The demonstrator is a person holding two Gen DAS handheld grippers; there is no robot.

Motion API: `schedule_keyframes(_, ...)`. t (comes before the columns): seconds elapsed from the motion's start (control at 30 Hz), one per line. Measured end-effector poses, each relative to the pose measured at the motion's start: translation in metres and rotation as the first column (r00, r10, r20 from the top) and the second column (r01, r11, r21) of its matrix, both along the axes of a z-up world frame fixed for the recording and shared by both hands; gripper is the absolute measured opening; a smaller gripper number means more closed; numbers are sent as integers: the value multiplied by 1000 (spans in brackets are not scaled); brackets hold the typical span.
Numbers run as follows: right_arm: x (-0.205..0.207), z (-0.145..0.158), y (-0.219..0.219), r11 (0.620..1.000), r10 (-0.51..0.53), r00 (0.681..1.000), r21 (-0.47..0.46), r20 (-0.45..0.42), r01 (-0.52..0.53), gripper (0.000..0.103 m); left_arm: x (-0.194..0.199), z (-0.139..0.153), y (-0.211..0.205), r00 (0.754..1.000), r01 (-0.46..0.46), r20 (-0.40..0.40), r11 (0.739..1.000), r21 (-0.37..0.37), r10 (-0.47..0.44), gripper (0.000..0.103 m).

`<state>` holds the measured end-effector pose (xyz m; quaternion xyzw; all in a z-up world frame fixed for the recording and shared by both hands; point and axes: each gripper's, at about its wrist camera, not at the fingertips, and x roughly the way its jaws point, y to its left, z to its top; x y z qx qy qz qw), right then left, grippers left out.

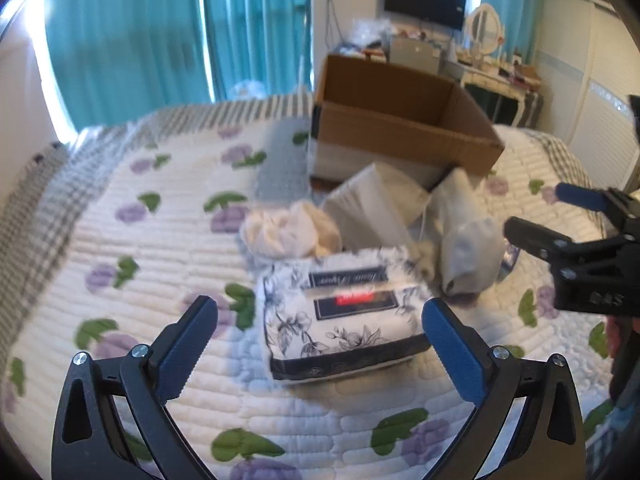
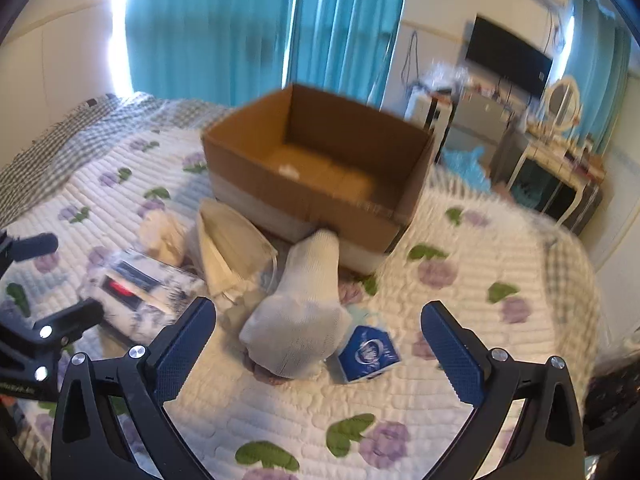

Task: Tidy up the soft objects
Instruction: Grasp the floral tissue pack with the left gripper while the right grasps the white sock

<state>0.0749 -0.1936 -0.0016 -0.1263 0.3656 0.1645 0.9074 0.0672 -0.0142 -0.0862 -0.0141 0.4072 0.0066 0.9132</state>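
Blue tissue packet [image 2: 368, 354] beside sock [image 2: 298, 320], right view only; both grippers' fingers apart, empty.

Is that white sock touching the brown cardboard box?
Cannot tell. In the right wrist view the white sock reaches the brown cardboard box, but blur hides whether they actually meet.

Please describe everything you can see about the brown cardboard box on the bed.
The cardboard box is plain brown, open at the top, and stands upright on the quilted bedspread. Its inside looks nearly empty; only a small white mark shows on the floor. A pale band runs along its lower outside. A white sock lies with one end against its near wall.
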Motion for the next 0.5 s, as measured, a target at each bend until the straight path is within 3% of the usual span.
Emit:
schedule_keyframes(0.1, 23, -27, 2, 1000, -6, 998, 13, -62, 7, 99, 5, -12, -1, 999, 26, -30, 999, -27, -27, 103)
schedule_keyframes(0.17, 33, -41, 3, 1000, -1, 996, 22, -94, 3, 87, 8, -24, -5, 997, 43, -61, 999, -13, -43, 103)
schedule_keyframes(0.27, 45, -62, 7, 1000, 4, 990, 18, -144, -2, 83, 12, -37, -5, 994, 52, -94, 998, -33, -55, 103)
schedule_keyframes(0.43, 46, -63, 9, 999, 33, 988, 38, -153, -27, 66, 9, -37, -8, 995, 59, -75, 997, -46, -62, 100)
schedule_keyframes(0.5, 45, -63, 11, 999, 41, 987, 38, -154, -36, 59, 7, -35, -7, 996, 57, -69, 997, -48, -61, 91)
